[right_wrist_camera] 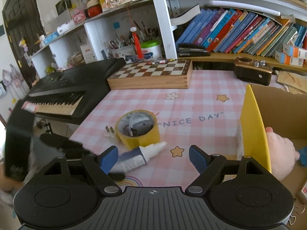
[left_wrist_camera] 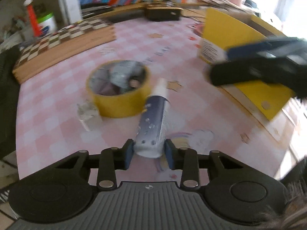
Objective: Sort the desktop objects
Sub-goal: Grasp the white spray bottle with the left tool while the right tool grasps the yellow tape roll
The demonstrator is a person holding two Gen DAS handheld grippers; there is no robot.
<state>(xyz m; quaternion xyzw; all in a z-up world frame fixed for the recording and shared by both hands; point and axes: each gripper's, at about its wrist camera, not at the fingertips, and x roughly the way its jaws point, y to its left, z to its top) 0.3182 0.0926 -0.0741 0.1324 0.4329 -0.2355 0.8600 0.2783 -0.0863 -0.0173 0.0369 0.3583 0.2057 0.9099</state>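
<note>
Left gripper (left_wrist_camera: 148,154) fingers pinch the tube (left_wrist_camera: 152,122) base on the bench; lift straight, clearing the tape roll (left_wrist_camera: 119,94). Right gripper (right_wrist_camera: 153,158) gapes empty.

Your left tool (left_wrist_camera: 149,153), black-armed with blue pads, points steeply down, its jaws narrowed so both pads press the base of the blue-and-white tube (left_wrist_camera: 152,126) between them (the picture is blurred there). Your right tool (right_wrist_camera: 153,156), the same build, tilts downward with its jaws spread wide and nothing between the pads.
</note>
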